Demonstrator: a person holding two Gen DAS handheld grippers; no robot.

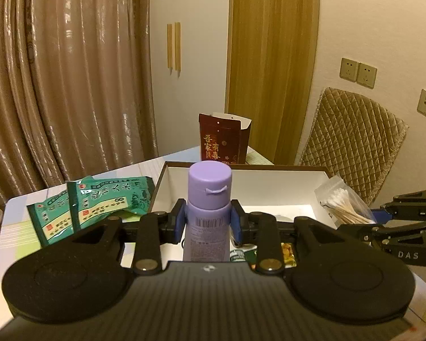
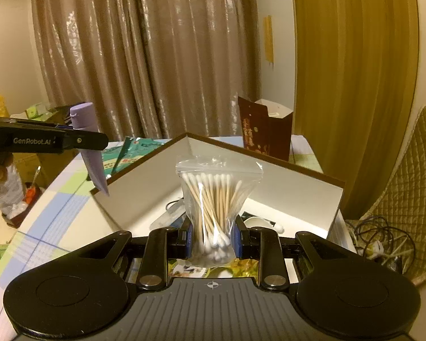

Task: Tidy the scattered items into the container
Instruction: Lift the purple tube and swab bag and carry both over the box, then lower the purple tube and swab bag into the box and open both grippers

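Observation:
My left gripper is shut on a purple tube, cap up, held over the near edge of the open white box. The tube also shows in the right wrist view, above the box's left wall. My right gripper is shut on a clear bag of cotton swabs and holds it above the box. The bag also shows in the left wrist view. Two green packets lie on the table left of the box. Small items lie inside the box, partly hidden.
A dark red paper bag stands behind the box. A quilted chair back is at the right, with tangled cables below it. Curtains hang behind the table.

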